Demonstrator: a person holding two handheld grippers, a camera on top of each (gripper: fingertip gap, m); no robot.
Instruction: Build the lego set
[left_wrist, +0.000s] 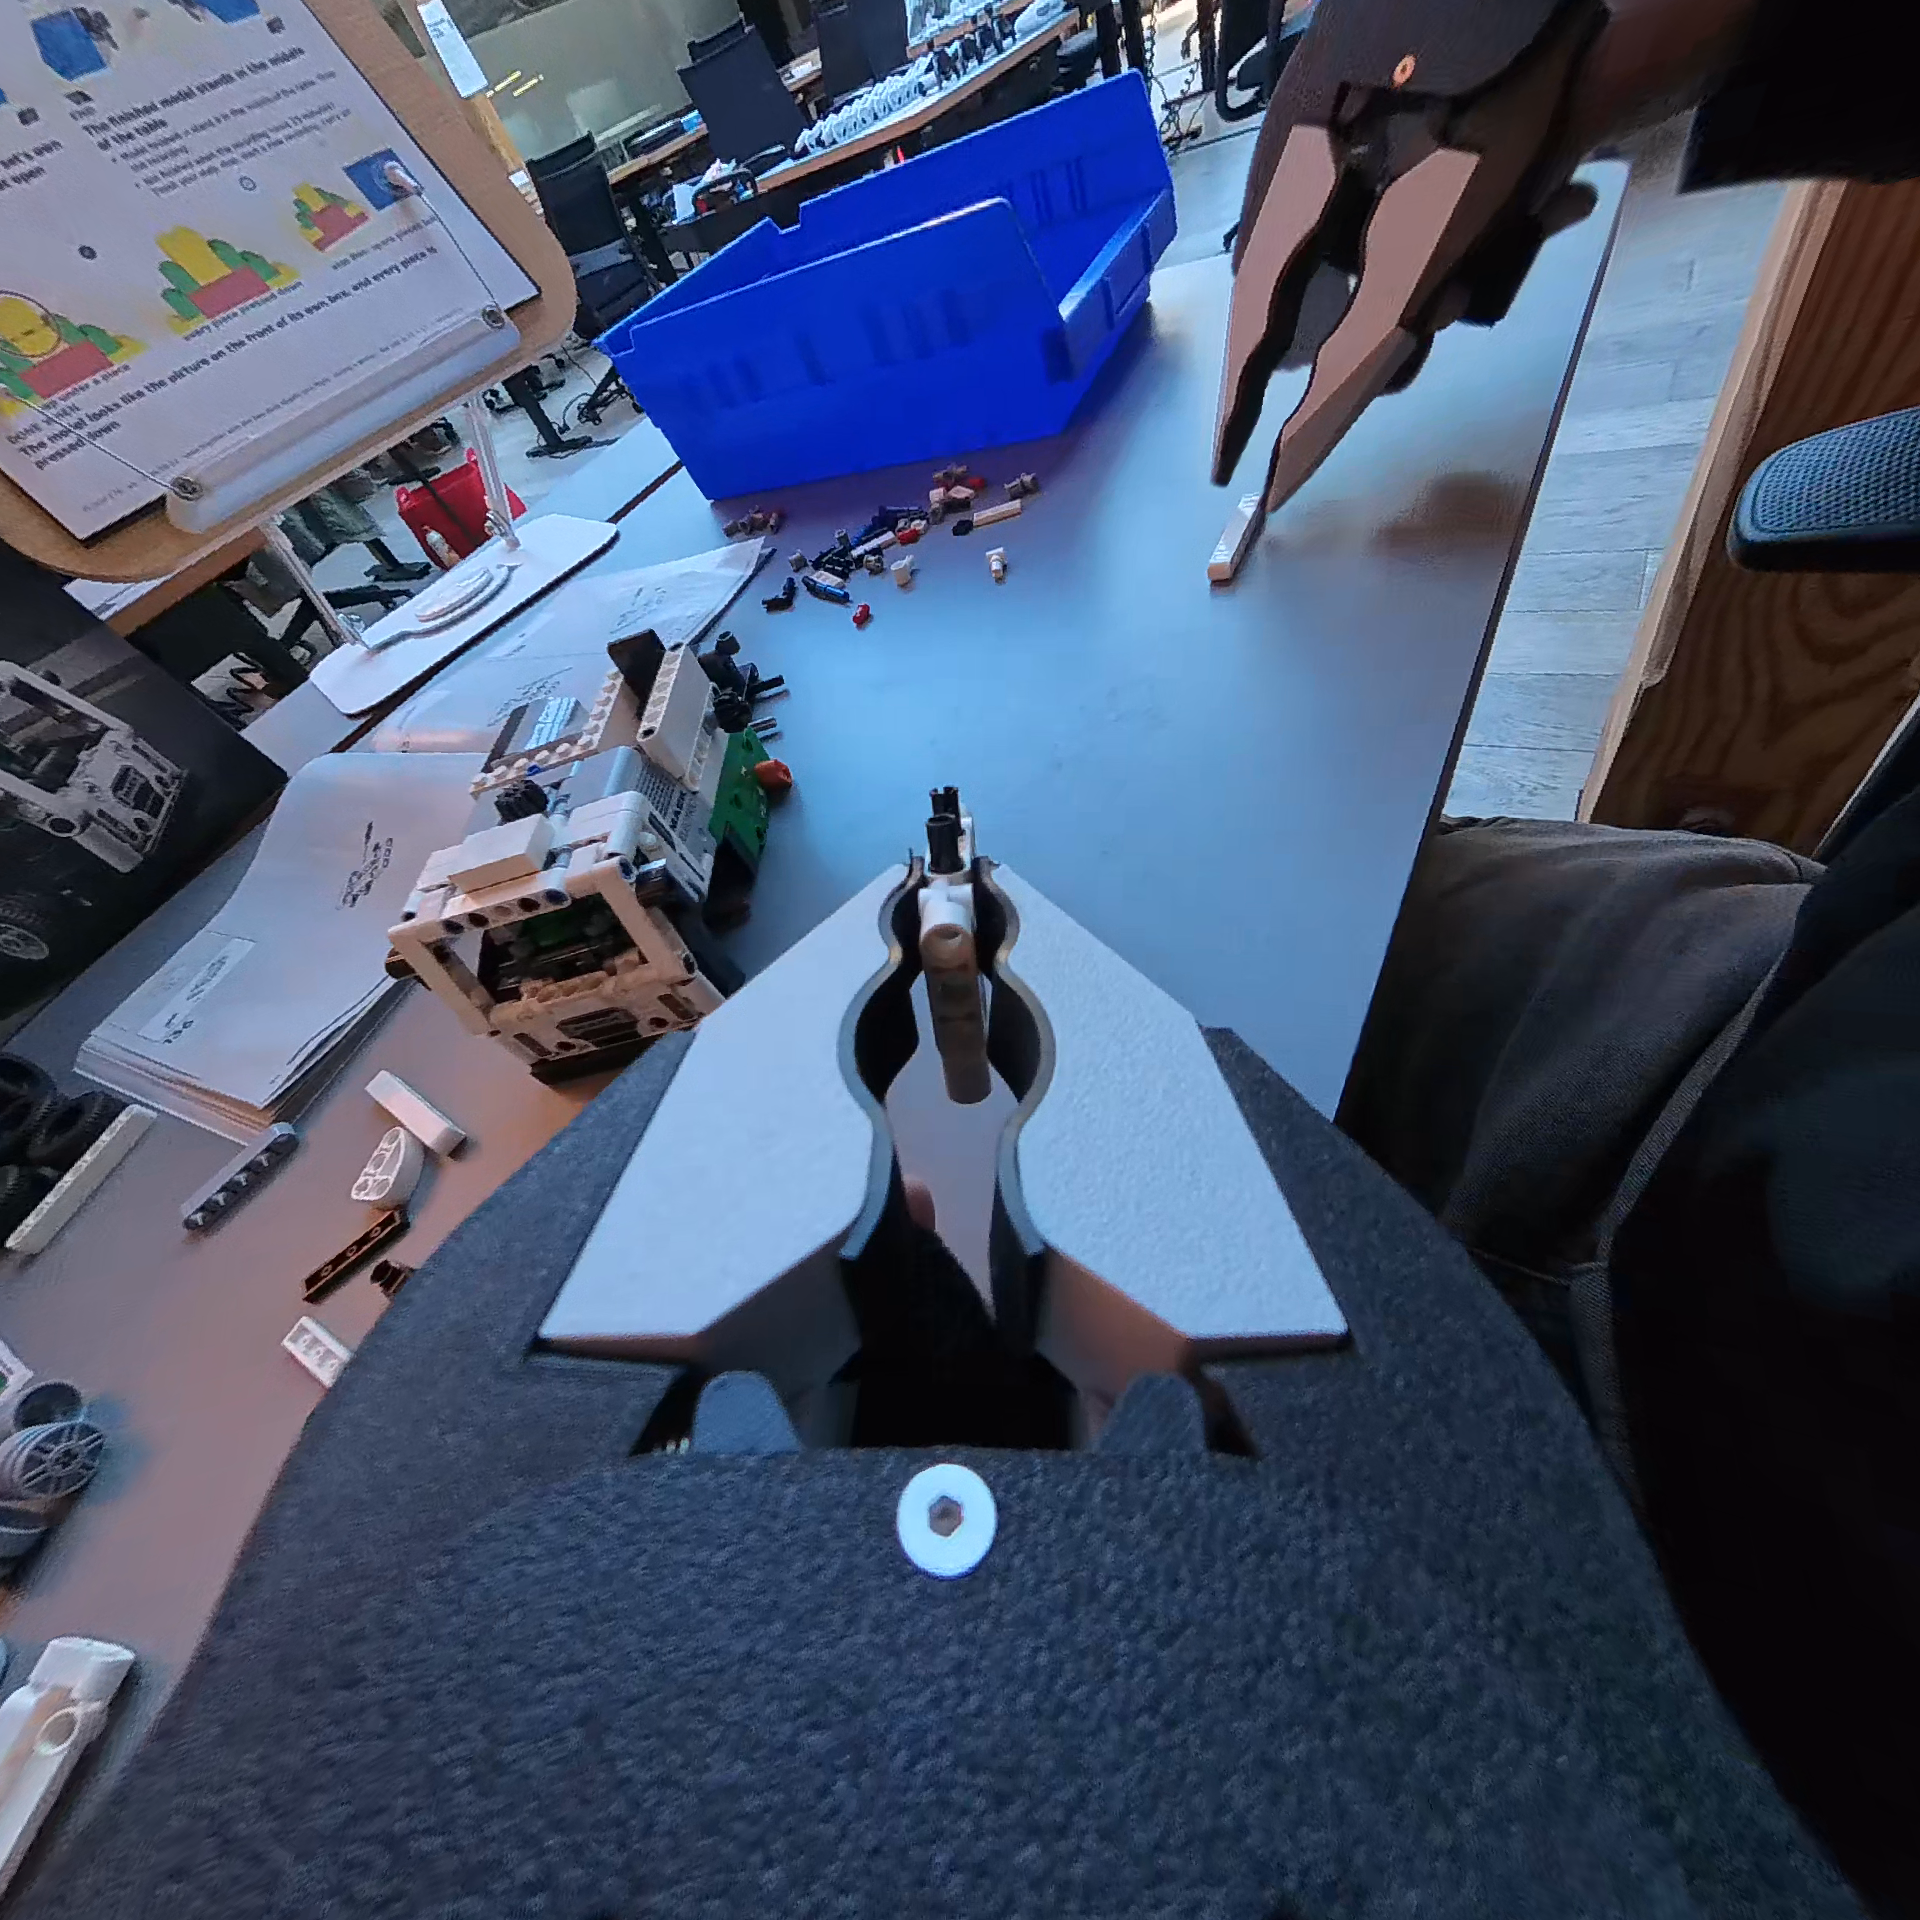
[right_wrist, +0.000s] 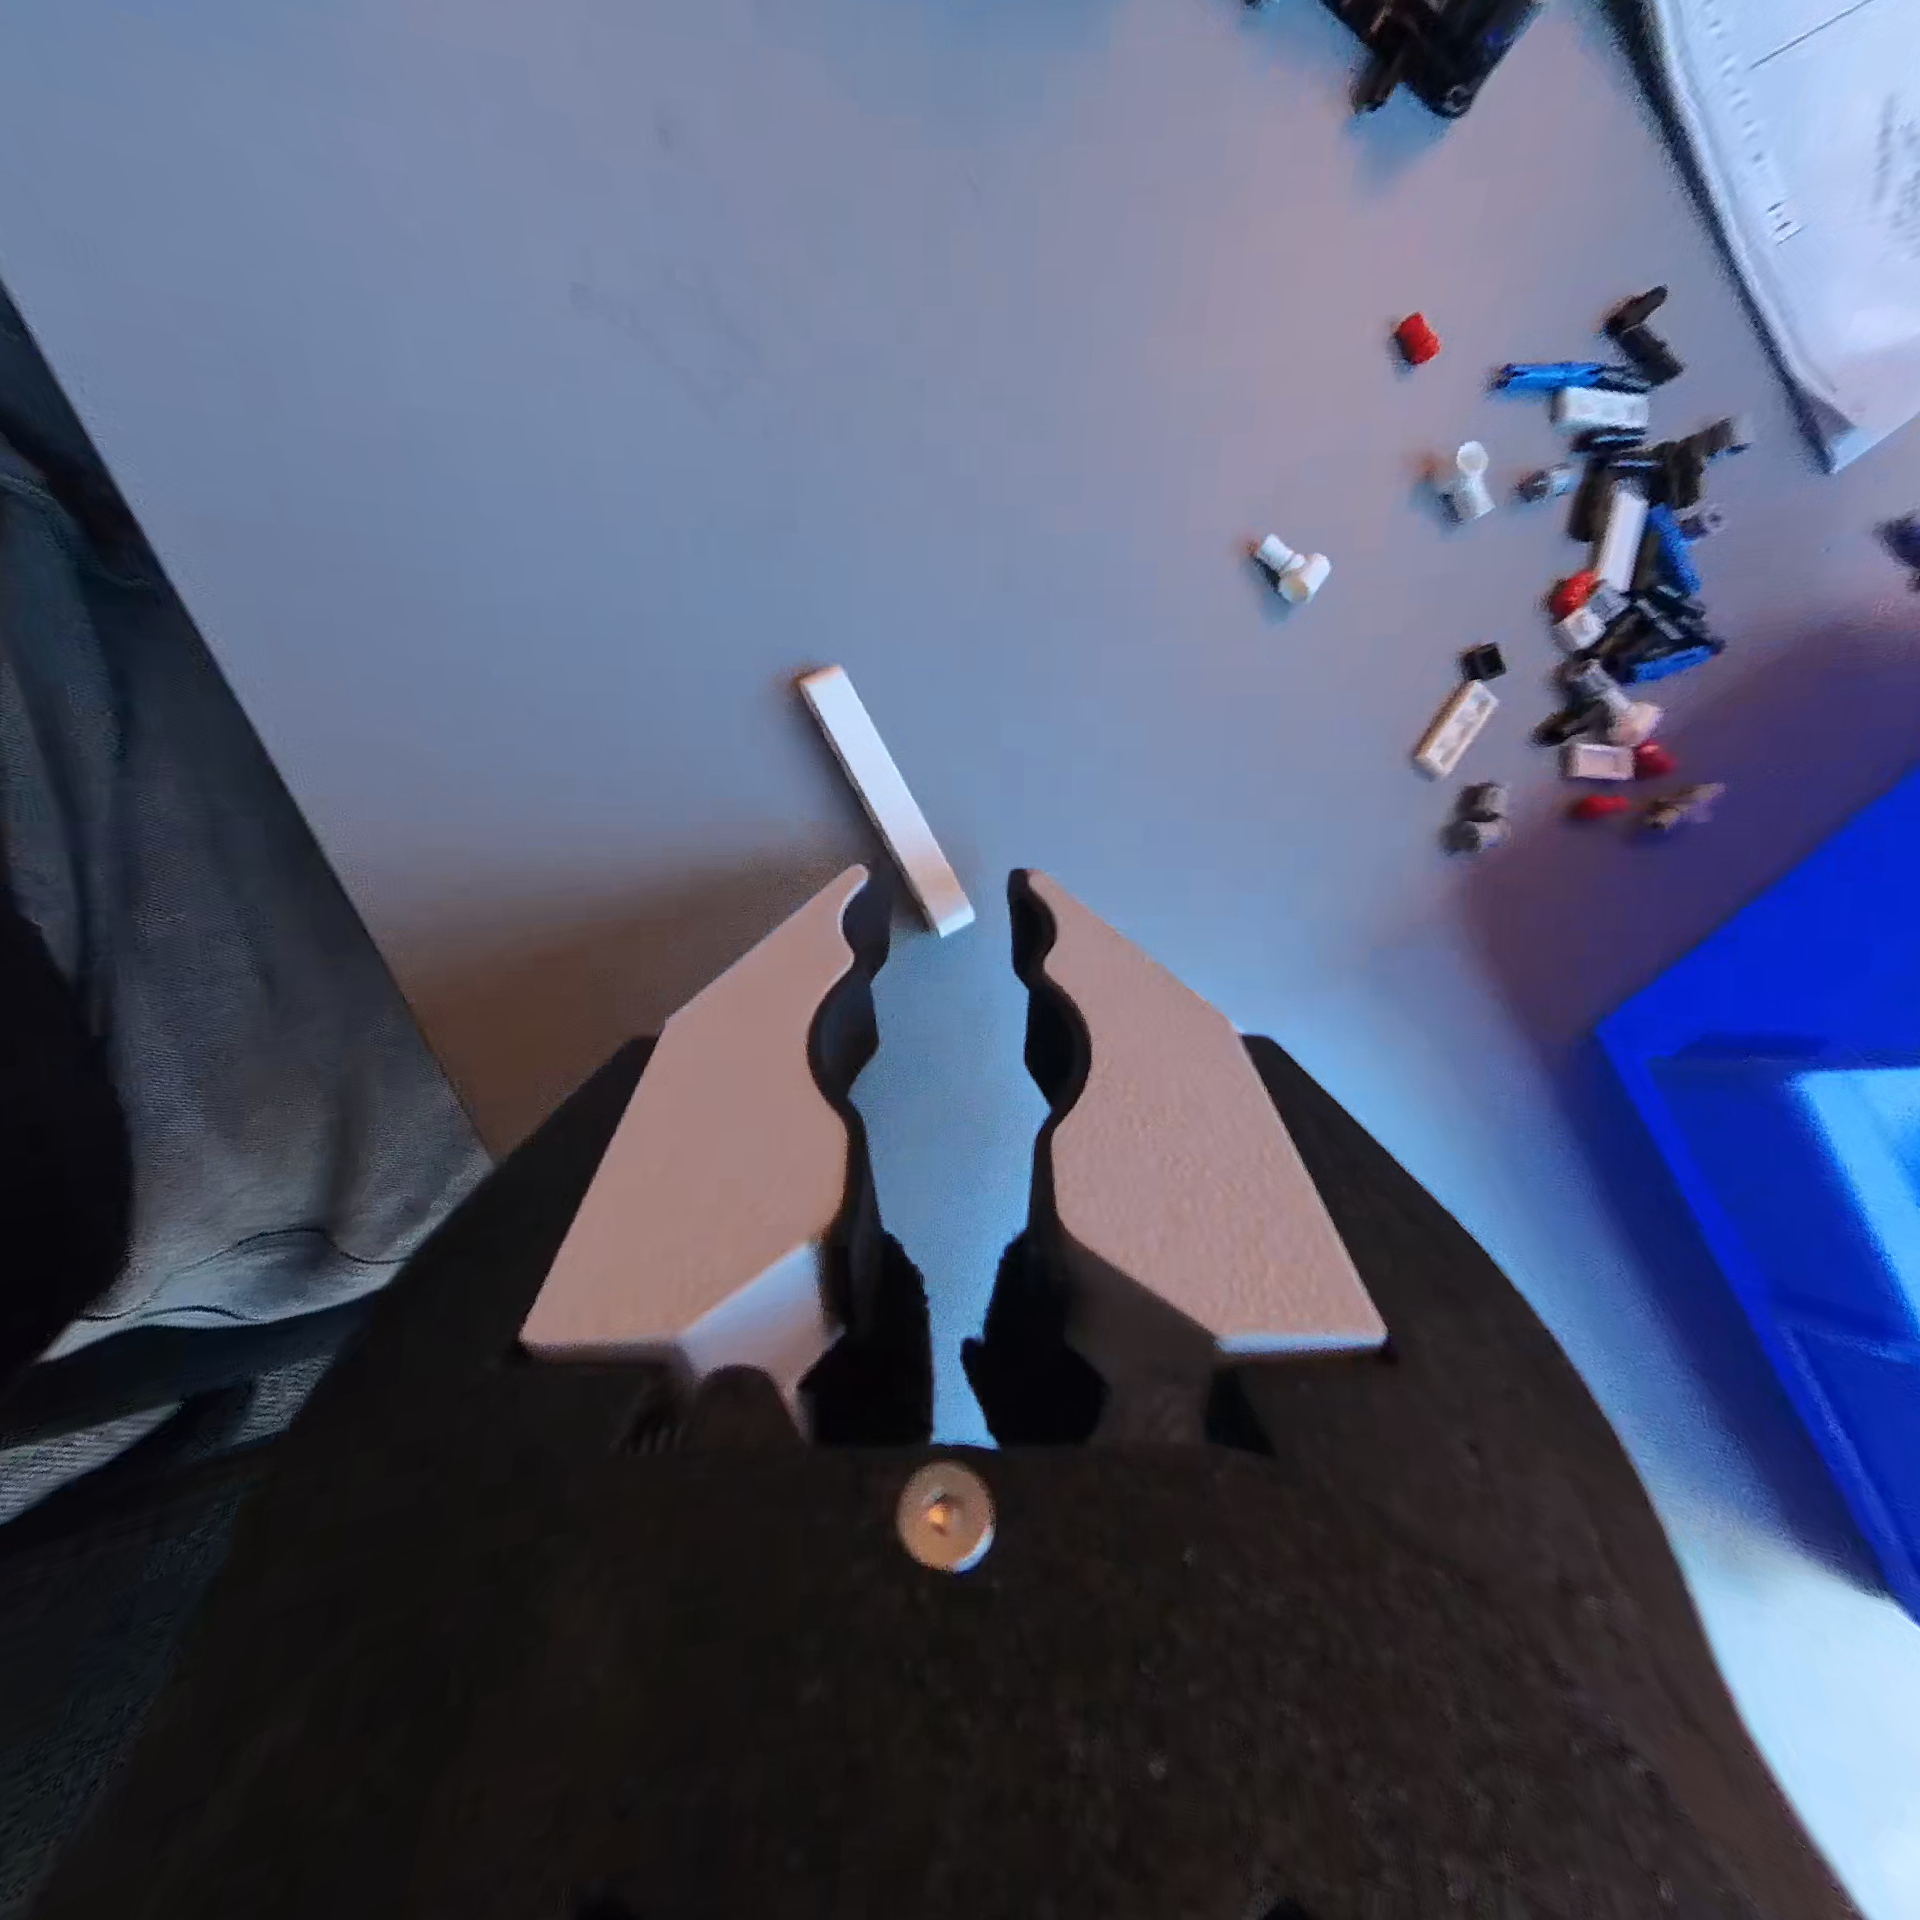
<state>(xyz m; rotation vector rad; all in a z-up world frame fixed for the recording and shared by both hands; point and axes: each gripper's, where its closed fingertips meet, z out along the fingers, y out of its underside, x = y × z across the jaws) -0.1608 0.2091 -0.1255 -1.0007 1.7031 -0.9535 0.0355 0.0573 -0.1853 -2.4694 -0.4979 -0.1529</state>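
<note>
Right gripper (right_wrist: 940, 899): fingers parted to a narrow gap, empty, tips angled down at the counter (right_wrist: 623, 416). The white flat bar (right_wrist: 883, 795) lies flat on the counter, near end just past the tips and closer to the left finger, far end running away and to the left. It's skewed to the finger line, not between the fingers yet.

Left gripper (left_wrist: 948, 883): fingers closed on a small sub-assembly (left_wrist: 951, 935), white connector with a tan axle running back between the fingers and black pins sticking out past the tips. Held in the air, well apart from the bar.

Step in hand, as I read it: pick the bar.
- Rotate the wrist so the fingers straddle the bar's narrow width, not its length.
- Shift slightly left to centre on it, then drop until tips touch the counter.
- It's thin and flat; likely to skid or pop out. Close slowly, grip near the middle.
- Keep the left hand steady.

Loose small parts (right_wrist: 1600, 582) sit off to the right of the fingers, clear of the approach.
</note>
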